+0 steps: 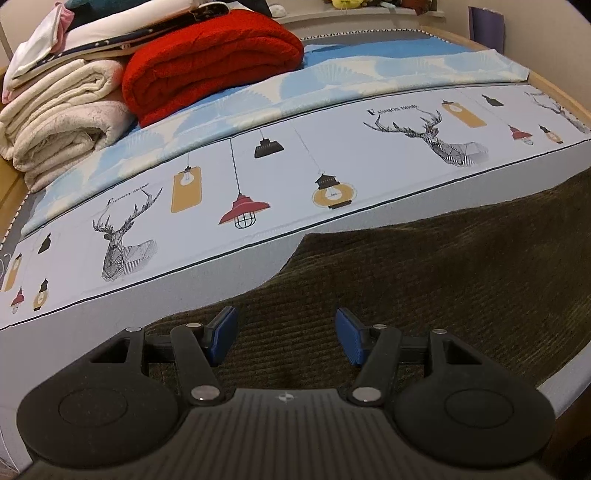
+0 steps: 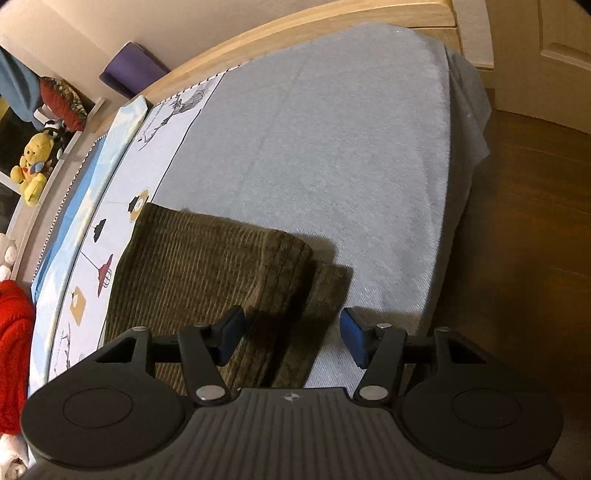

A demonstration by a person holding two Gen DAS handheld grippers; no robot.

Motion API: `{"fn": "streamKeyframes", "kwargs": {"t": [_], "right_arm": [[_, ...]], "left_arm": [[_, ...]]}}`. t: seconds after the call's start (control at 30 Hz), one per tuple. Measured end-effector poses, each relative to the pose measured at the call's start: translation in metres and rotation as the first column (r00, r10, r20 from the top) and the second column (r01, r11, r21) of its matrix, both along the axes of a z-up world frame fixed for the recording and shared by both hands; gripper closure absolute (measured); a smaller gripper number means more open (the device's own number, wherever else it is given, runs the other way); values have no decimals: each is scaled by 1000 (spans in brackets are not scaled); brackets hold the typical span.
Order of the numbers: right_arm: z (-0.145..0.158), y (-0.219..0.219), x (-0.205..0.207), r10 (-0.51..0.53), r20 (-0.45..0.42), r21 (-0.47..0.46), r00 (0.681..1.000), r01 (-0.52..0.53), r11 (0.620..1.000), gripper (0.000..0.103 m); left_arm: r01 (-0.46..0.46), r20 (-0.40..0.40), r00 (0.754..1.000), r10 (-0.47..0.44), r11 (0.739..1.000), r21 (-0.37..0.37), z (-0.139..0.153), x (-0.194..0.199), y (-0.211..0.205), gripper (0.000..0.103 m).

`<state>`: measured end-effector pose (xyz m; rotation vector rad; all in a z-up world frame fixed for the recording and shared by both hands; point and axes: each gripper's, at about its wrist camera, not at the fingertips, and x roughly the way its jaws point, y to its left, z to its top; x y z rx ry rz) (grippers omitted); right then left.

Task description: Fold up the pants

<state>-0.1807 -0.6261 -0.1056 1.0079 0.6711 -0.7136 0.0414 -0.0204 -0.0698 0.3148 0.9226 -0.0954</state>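
My left fingers (image 1: 286, 338) and right fingers (image 2: 291, 338) hang wide and empty over the olive pants (image 2: 207, 273) at lower centre of the bed (image 2: 332, 129); pinching one layer risks undoing the fold.

A home bedroom: wooden-framed bed (image 2: 332, 22), folded blankets (image 1: 207, 62), stuffed toy (image 2: 31, 162) on a shelf.

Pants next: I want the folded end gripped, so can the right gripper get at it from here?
Probably yes. The right gripper is open, its fingers straddling the folded edge of the pants, and nothing lies between them.
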Motion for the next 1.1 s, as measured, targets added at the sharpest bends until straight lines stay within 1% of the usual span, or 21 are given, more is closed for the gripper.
{"fn": "streamKeyframes", "kwargs": {"t": [0.1, 0.13, 0.2, 0.27, 0.33, 0.37, 0.43, 0.47, 0.6, 0.67, 0.77, 0.8, 0.83, 0.87, 0.9, 0.97, 1.0, 1.03, 1.1], "right_arm": [[0, 0, 5, -17, 10, -2, 1000, 17, 1000, 36], [1, 2, 7, -19, 11, -4, 1000, 19, 1000, 36], [3, 5, 11, -6, 1, -24, 1000, 6, 1000, 36], [9, 11, 16, 8, -19, -69, 1000, -9, 998, 36], [13, 15, 19, 10, -16, -88, 1000, -11, 996, 39], [14, 16, 20, 11, -20, -97, 1000, -13, 995, 46], [14, 18, 21, 17, -26, -110, 1000, -20, 994, 80], [15, 18, 21, 17, -26, -124, 1000, -20, 992, 88], [27, 28, 22, 16, -11, -193, 1000, -17, 981, 89], [37, 36, 21, 18, 26, -232, 999, -12, 973, 89], [55, 50, 19, 55, 89, -313, 994, -25, 949, 89], [58, 53, 21, 71, 92, -339, 993, -36, 940, 89], [57, 54, 24, 80, 75, -356, 994, -48, 933, 89], [53, 53, 27, 72, 39, -352, 997, -54, 935, 89], [47, 48, 28, 51, 4, -323, 999, -47, 945, 89], [32, 34, 25, -7, -41, -227, 999, -3, 974, 87], [24, 27, 21, -37, -53, -176, 998, 27, 984, 82], [19, 22, 19, -57, -65, -145, 996, 48, 988, 80], [12, 17, 17, -61, -83, -123, 995, 50, 991, 70]], "left_arm": [[1, 3, 1000, -1, 1000, 1, 1, -1, 5, 38], [-1, 4, 1000, 1, 1000, 4, 1, -1, 7, 37], [-6, 0, 1000, 6, 1000, 6, 0, -1, 11, 37], [-10, -5, 1000, 10, 1000, 11, 0, -2, 15, 35], [-11, -4, 1000, 11, 1000, 16, 0, -2, 18, 35], [-12, -3, 1000, 12, 1000, 16, 1, -2, 19, 35], [-15, -1, 1000, 15, 1000, 17, 1, -3, 22, 35], [-18, -1, 1000, 18, 1000, 17, 2, -4, 24, 35], [-24, 0, 1000, 24, 1000, 16, 3, -5, 28, 35], [-26, 1, 1000, 26, 1000, 17, 3, -6, 30, 35], [-29, 0, 1000, 29, 999, 20, 3, -6, 32, 33], [-29, -1, 1000, 29, 999, 22, 3, -6, 32, 33], [-27, -2, 1000, 27, 999, 26, 3, -6, 32, 33], [-25, -3, 1000, 25, 999, 28, 3, -6, 31, 32], [-23, -4, 1000, 24, 999, 30, 2, -6, 30, 32], [-23, -6, 1000, 23, 999, 30, 2, -6, 30, 32], [-22, -7, 1000, 22, 999, 30, 2, -6, 29, 32], [-21, -7, 1000, 21, 999, 29, 2, -6, 29, 31], [-18, -7, 1000, 18, 999, 31, 1, -6, 27, 31]]}}
